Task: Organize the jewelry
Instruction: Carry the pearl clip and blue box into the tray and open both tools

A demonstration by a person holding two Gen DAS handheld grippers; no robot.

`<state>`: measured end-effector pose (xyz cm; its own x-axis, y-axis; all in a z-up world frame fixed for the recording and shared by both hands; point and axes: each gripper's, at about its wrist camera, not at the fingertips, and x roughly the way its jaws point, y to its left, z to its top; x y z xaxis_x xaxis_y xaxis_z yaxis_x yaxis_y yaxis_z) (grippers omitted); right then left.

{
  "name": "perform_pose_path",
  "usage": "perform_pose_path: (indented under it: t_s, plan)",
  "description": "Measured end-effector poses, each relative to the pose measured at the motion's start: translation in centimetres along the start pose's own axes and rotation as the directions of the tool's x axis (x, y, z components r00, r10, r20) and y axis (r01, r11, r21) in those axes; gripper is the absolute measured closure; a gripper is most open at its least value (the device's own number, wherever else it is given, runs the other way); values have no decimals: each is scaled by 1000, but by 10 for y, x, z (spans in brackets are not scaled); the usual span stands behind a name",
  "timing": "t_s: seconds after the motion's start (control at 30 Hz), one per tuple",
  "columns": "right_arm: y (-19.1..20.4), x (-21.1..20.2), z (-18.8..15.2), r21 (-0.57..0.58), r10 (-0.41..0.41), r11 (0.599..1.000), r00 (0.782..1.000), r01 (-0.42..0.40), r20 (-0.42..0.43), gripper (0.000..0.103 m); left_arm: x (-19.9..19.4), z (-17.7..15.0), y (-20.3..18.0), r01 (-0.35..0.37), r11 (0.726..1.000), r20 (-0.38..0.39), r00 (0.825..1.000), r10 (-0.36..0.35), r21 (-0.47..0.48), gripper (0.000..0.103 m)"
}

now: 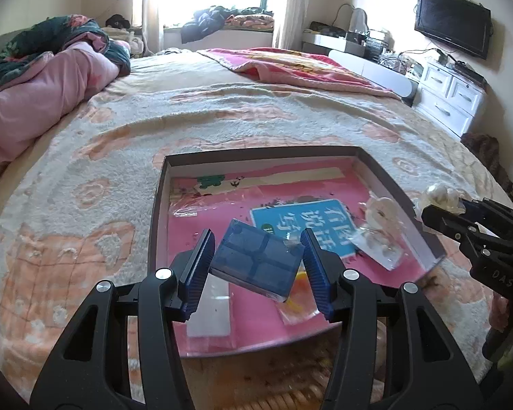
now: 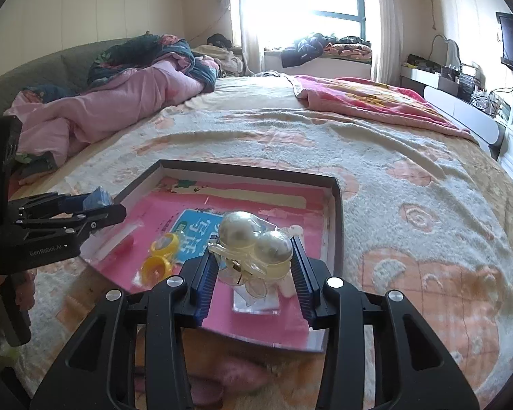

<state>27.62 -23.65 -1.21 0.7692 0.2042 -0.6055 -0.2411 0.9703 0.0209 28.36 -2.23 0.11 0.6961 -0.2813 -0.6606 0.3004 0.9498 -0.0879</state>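
Your left gripper [image 1: 256, 259] is clamped on a blue compartment box [image 1: 256, 261], which sits tilted between the two blue pads above the near part of the shallow tray [image 1: 159, 205]. Your right gripper [image 2: 253, 266] is closed around a clear packet holding two large pearl-like beads [image 2: 253, 239], raised over the tray's near right corner.

The tray lies on the bed [image 2: 410, 188], its dark rim standing up at the far, left and right sides; the near edge looks low or open, though blur makes that hard to judge. Inside, on the pink liner, a blue printed card [image 1: 311, 222] lies near the middle. Two yellow rings [image 2: 160, 253] rest toward the near left edge, and a small flat packet [image 1: 376, 242] lies against the right wall.

In the left wrist view your right gripper sits just outside the tray's right rim; in the right wrist view your left gripper hangs over the left rim. The two tools are well apart, with the tray's middle between them. Beyond the far rim the bedspread runs flat to the pink quilt [image 1: 51, 85] at the far left corner and a pink blanket [image 2: 376, 102] at the far right.
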Motion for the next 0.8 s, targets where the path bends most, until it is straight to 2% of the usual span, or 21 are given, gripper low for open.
perform_pose_path:
  t_s: [0.4, 0.8]
  plan:
    - [6, 45, 8, -25, -4, 1000, 999, 3, -49, 64, 39, 0, 16, -22, 1000, -61, 998, 21, -18, 60]
    - [15, 69, -7, -44, 0, 999, 993, -5, -116, 64, 55, -3, 22, -34, 999, -83, 996, 32, -20, 60]
